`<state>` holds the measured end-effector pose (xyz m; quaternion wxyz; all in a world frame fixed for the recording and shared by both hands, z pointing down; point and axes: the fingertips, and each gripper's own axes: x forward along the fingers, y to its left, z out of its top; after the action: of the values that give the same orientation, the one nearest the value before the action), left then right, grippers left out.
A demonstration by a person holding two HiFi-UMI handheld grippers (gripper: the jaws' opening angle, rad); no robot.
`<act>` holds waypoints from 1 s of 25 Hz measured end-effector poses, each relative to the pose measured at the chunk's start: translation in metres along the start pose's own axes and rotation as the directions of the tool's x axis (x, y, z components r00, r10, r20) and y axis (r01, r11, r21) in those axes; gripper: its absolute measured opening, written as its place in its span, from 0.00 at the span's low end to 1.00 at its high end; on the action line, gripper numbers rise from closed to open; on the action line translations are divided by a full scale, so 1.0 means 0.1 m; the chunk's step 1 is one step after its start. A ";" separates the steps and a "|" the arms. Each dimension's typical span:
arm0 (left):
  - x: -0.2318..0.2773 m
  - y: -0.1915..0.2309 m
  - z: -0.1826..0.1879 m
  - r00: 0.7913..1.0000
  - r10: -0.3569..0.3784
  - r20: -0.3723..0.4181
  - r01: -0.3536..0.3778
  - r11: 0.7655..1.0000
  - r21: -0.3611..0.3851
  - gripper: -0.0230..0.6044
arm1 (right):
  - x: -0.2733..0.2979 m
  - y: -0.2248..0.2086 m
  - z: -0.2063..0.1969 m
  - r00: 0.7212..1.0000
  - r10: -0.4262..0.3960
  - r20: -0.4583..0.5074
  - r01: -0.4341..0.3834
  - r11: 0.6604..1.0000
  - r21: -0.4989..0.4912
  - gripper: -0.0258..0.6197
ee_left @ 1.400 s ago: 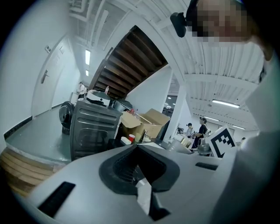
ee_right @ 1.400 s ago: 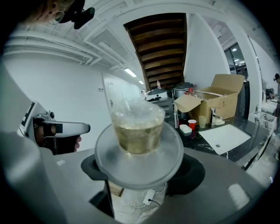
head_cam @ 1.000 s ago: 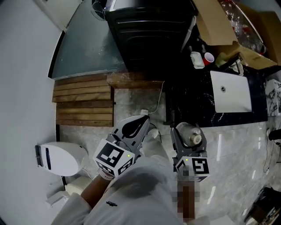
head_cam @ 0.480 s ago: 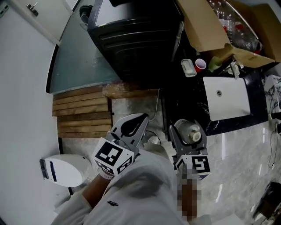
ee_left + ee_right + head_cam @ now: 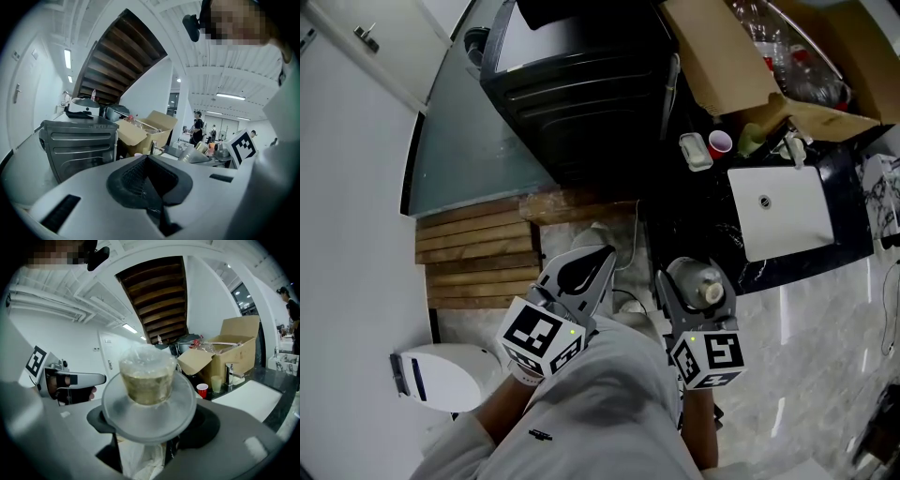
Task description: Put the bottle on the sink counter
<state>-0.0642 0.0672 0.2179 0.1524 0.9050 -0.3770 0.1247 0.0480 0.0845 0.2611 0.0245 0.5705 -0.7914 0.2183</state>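
Bottle (image 5: 147, 380) clamped in right gripper (image 5: 695, 292), jaws tight on its body, by near edge of dark sink counter (image 5: 851, 220). White sink (image 5: 778, 211) farther right; red cup (image 5: 721, 142) beyond it. Left gripper (image 5: 581, 274) just left, jaws pressed together, nothing between.

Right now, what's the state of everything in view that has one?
Left tongs: shut, empty.
Right tongs: shut on bottle.
Bottle: held, not set down.
Box: flaps open.
Red cup: upright.
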 end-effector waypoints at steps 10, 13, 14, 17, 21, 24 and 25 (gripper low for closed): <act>0.40 0.13 0.06 0.996 -0.078 -0.047 0.079 0.997 0.018 0.04 | 0.30 -0.14 0.02 0.999 -0.032 -0.011 0.032 0.999 0.000 0.58; 0.58 0.22 0.08 0.993 -0.102 -0.066 0.103 0.995 0.015 0.04 | 0.47 -0.23 0.03 0.999 -0.047 -0.020 0.047 0.999 -0.001 0.58; 0.65 0.26 0.09 0.992 -0.110 -0.067 0.111 0.994 0.013 0.04 | 0.53 -0.26 0.03 0.998 -0.053 -0.022 0.053 0.999 -0.001 0.58; 0.88 0.34 0.09 0.987 -0.137 -0.078 0.138 0.990 0.009 0.04 | 0.69 -0.37 0.04 0.997 -0.071 -0.031 0.071 0.997 -0.006 0.58; 1.17 0.42 0.04 0.980 -0.168 -0.106 0.170 0.985 0.012 0.04 | 0.92 -0.54 0.03 0.995 -0.092 -0.049 0.090 0.995 -0.034 0.58; 1.36 0.56 0.00 0.979 -0.171 -0.109 0.172 0.985 -0.002 0.04 | 1.16 -0.67 0.01 0.992 -0.101 -0.072 0.097 0.994 -0.052 0.58; 1.43 0.63 0.00 0.979 -0.170 -0.108 0.170 0.985 -0.007 0.04 | 1.25 -0.71 0.01 0.992 -0.103 -0.079 0.099 0.994 -0.055 0.58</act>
<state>-0.0120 -0.0667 0.2780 0.1818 0.9260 -0.2893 0.1604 0.0691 -0.0455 0.3188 0.0826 0.5994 -0.7652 0.2197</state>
